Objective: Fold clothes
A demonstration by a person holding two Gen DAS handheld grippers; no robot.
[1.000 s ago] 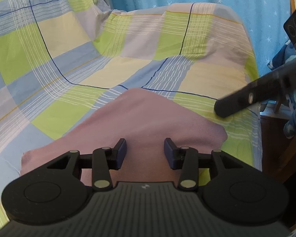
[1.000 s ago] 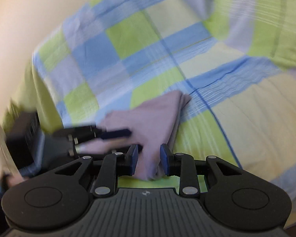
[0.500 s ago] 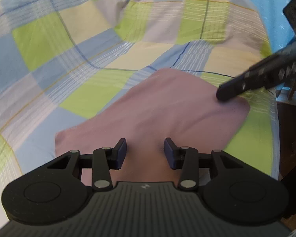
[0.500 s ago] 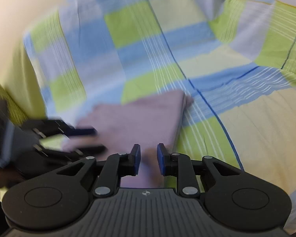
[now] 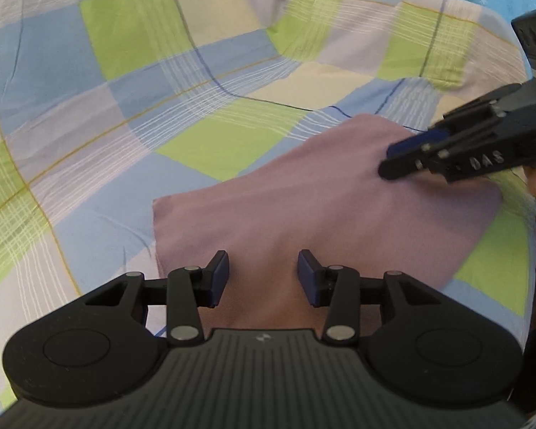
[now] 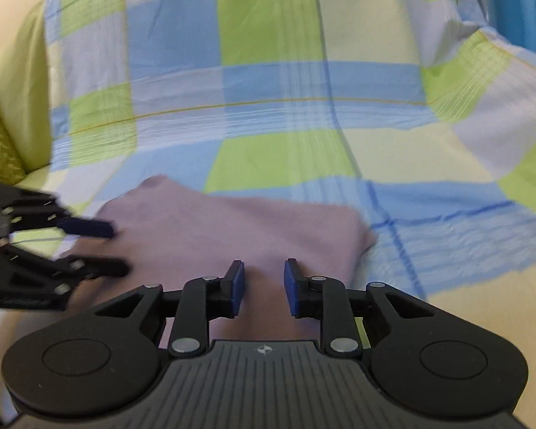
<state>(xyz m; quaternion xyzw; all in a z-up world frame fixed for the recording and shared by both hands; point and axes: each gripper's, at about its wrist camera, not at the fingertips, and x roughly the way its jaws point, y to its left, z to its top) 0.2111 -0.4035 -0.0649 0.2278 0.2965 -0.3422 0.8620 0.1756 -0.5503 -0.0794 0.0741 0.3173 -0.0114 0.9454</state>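
Mauve folded cloth garment (image 5: 325, 200) lies flat on checked blue-green-cream bedsheet (image 5: 132, 114), lower centre of frame | left gripper (image 5: 263, 273) agape, empty, over near edge | right gripper (image 6: 261, 282) parted, empty, seemingly just above cloth | risk: a one-layer pinch or drag would undo the fold, rumple sheet.

Your left gripper (image 5: 263, 273) is matte black, with a ribbed grey-black housing bearing a small emblem, two round discs at its near corners, and silver rivets on the linkage arms. Its fingers carry dark blue pads (image 5: 219, 277). Your right gripper (image 6: 262, 287) is built the same, and its side, seen from the left wrist camera, shows pale embossed lettering.
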